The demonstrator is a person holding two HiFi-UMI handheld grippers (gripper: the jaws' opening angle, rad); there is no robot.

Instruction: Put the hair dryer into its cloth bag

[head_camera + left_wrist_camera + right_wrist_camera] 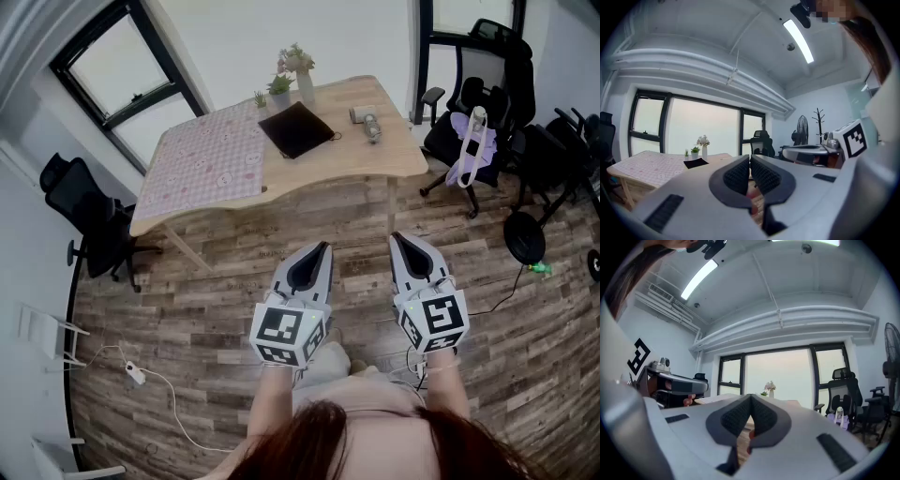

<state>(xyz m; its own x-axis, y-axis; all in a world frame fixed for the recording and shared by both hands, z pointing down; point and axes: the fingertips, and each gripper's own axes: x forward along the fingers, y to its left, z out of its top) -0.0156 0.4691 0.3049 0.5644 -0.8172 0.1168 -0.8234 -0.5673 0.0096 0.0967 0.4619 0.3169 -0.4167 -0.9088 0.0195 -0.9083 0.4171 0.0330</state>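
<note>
Well back from the desk (394, 155), both claws pressed together, nothing in them

Left claw (323, 247) and right claw (398, 237) hover level above the wooden floor, each closed tight and empty; on the desk the black cloth bag (296, 128) lies flat, with the hair dryer (366, 121) to its right and apart from it; the dryer's long axis seems to slant from far-left to near-right, but it is too small to tell the nozzle end; probably best to step in, spread the left claw for the bag's mouth and the right for the dryer's handle, then feed it in lengthwise.
</note>
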